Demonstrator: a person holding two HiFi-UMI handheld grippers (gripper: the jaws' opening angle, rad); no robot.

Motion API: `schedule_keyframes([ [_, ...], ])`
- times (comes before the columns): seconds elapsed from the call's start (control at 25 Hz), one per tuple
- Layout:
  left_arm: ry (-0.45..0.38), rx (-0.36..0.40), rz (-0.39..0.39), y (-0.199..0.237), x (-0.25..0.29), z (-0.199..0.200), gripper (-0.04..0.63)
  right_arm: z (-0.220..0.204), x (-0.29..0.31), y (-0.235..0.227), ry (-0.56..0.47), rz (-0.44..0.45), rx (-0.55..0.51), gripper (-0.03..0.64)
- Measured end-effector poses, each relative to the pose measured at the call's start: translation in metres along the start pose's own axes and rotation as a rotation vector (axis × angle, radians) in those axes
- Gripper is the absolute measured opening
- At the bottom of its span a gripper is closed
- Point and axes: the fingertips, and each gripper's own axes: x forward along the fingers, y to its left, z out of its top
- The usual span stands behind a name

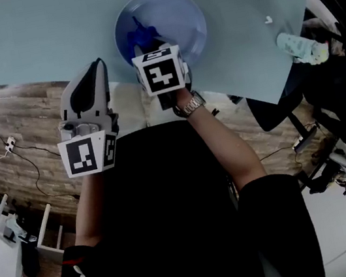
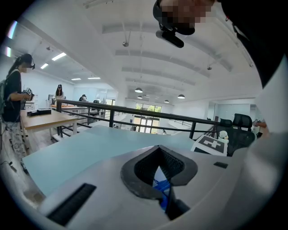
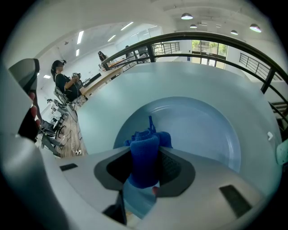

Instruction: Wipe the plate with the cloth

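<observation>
Your right gripper (image 3: 146, 164) is clamped on the cloth (image 3: 148, 139). It holds a rolled blue wad with its end poking out past the tips. The wad sits over the near left part of the plate (image 3: 202, 130), and I can't tell whether it touches the plate. The plate lies flat on the surface (image 1: 42, 38), toward the far side, just beyond your right gripper.

Your left gripper (image 1: 99, 64) hangs close to your body at the near edge of the surface, left of the plate. Its jaws are drawn together and hold nothing I can name. A bit of blue shows low in the slit, too small to tell what it is.

The cloth looks soft and light, so it will likely flatten and drag under pressure. Your hold on the middle of the roll probably leaves enough free end to wipe with. The plate looks smooth and stiff, and may skate on the surface as you rub. If it does, pin its near left rim with your left gripper.
</observation>
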Motion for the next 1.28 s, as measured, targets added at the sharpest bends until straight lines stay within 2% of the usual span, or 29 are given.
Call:
schedule_keyframes([
  [0.64, 0.0, -0.005, 0.014, -0.016, 0.007, -0.003, 0.0, -0.018, 0.009, -0.01, 0.037, 0.004, -0.031, 0.119],
  [1.28, -0.001, 0.001, -0.02, -0.058, 0.019, -0.01, 0.0, -0.028, -0.013, -0.063, 0.001, -0.036, 0.007, 0.118],
])
